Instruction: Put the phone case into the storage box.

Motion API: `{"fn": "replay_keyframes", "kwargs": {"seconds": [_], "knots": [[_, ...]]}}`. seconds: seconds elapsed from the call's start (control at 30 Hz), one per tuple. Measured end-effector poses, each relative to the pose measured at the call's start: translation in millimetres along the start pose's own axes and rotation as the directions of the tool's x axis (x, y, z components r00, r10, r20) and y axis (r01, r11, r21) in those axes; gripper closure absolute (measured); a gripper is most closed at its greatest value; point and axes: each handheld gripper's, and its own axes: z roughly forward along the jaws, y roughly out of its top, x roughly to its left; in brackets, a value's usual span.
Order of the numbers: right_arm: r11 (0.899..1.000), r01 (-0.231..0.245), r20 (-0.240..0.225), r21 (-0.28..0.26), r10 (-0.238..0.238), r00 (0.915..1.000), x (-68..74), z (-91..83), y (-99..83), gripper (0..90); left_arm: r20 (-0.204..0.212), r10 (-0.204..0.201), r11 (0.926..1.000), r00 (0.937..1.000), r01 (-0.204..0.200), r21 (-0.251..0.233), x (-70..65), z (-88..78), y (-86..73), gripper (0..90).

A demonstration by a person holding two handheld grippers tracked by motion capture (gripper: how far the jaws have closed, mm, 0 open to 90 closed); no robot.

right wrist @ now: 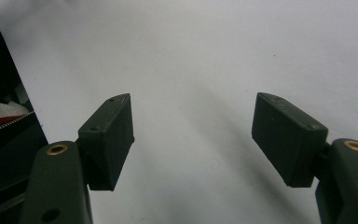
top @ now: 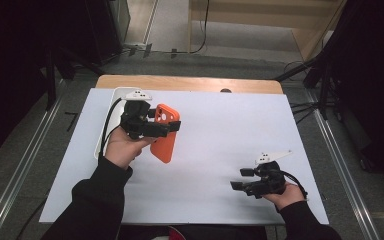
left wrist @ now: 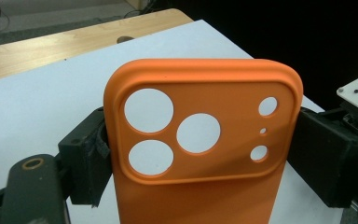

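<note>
1. The left hand-held gripper [top: 172,126] was clamped on the sides of an orange phone case [top: 164,142], held over the left part of the white counter [top: 220,150].
2. The right hand-held gripper [right wrist: 193,135] waited near right, its jaws apart and empty.
3. Next, I judged, the case needed carrying and setting down.
4. No writing or brand was readable.

- The case [top: 164,134] is an orange phone case with a raised, rounded camera block at one end.
- That block has three large round holes and three small ones [left wrist: 205,133].
- It is clamped by its long edges just below the camera block.
- It is above the white mat's left part, camera end away from the person.
</note>
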Motion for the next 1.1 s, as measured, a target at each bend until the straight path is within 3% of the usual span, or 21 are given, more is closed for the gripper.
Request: {"fn": "replay_keyframes", "kwargs": {"seconds": [1.1], "knots": [[1.0,0.0,-0.005,-0.002,0.0,1.0,1.3,0.4,0.3,28.5,-0.076,-0.049,0.9978,0.9959,0.045,-0.048,27.0,-38.6,10.7,16.4]]}}
